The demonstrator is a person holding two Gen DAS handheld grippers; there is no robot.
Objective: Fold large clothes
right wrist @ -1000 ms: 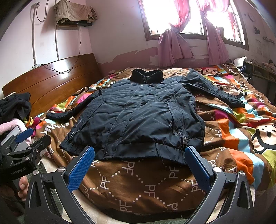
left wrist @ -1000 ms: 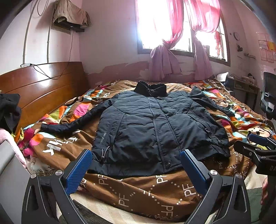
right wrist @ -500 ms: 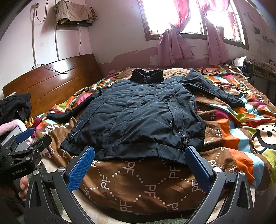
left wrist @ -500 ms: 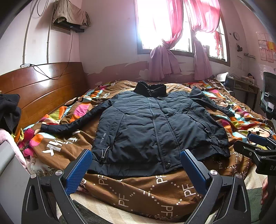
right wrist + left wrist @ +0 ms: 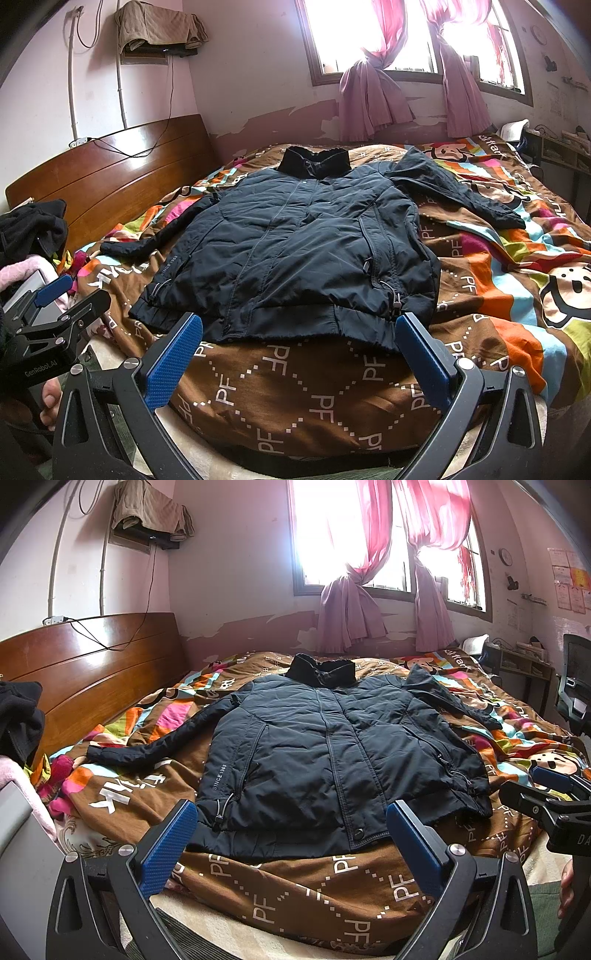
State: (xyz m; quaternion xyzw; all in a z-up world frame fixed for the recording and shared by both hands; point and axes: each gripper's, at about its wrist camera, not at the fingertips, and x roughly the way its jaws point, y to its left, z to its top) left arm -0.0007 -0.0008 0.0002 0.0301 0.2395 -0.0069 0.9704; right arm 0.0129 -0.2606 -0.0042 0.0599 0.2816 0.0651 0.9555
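While both tongs, left tongs (image 5: 290,843) and right tongs (image 5: 299,354), hang spread wide and empty at the near hem, the dark navy padded jacket (image 5: 332,753) lies flat on the patterned brown bedspread (image 5: 295,398), long axis running away to the far collar; hem about equally near both.

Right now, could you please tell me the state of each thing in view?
jacket: unfolded, spread flat, zipped, sleeves out.
left tongs: open, empty.
right tongs: open, empty.
curtains: knotted, tied back.
bedspread: rumpled, covering the bed.
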